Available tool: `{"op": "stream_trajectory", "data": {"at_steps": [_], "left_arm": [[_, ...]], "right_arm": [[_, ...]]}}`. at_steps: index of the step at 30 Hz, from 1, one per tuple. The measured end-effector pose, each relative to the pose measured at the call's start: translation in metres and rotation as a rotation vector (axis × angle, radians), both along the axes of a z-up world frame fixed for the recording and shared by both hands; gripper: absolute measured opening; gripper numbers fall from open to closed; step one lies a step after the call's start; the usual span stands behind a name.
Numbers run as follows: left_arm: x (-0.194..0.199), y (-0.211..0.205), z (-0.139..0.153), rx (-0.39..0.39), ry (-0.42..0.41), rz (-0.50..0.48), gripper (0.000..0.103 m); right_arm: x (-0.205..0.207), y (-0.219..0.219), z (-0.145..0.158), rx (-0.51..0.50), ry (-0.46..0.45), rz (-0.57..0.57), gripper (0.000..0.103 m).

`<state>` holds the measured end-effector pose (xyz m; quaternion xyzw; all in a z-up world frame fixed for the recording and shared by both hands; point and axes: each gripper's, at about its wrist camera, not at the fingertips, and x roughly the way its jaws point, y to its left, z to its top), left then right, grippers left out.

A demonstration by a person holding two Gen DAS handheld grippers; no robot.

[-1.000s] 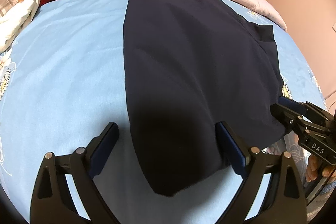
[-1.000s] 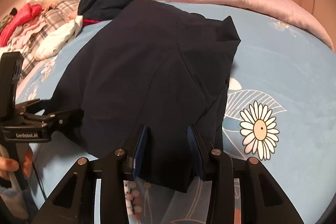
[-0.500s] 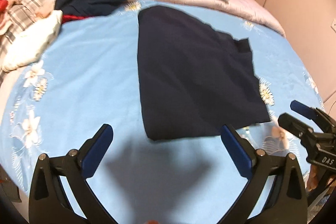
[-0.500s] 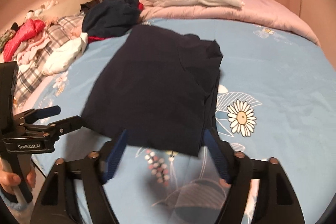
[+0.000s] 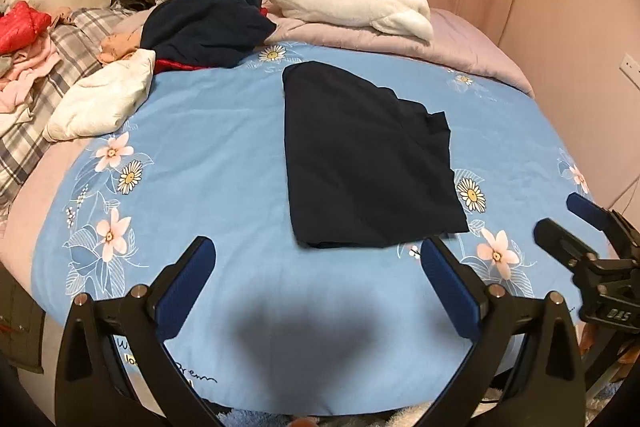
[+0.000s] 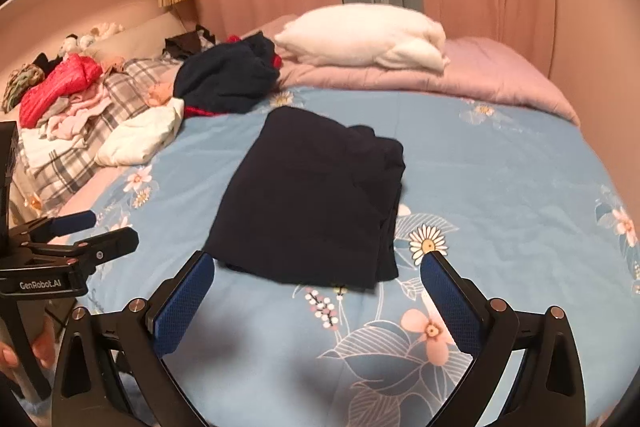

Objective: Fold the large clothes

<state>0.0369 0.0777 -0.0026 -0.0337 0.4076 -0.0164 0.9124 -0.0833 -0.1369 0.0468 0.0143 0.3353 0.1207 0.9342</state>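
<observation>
Lying flat on the blue floral bed (image 5: 224, 155), the folded navy garment (image 5: 360, 167) sits near the middle, touched by neither tool. Both the left tool (image 5: 316, 267) and the right tool (image 6: 316, 275) hover near the garment's front edge, jaws spread wide and gripping nothing. A white pillow (image 5: 352, 3) rests beyond it.

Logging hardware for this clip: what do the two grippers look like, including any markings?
Both are black angular frames with silver screws and blue textured finger pads. The left gripper, seen side-on from the right camera, reads "GenRobot.AI" in white. The right gripper, seen from the left camera, shows white lettering like "DAS".
</observation>
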Motion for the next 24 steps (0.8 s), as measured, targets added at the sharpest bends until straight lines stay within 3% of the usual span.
{"op": "stream_trajectory", "data": {"at_steps": [5,24], "left_arm": [[-0.006,-0.004,0.001,0.002,0.014,-0.001,0.103],[-0.020,-0.019,0.011,0.062,-0.021,0.022,0.103]], "right_arm": [[0.000,0.003,-0.011,-0.001,0.030,-0.003,0.102],[-0.010,0.008,-0.002,-0.011,0.002,-0.014,0.102]]}}
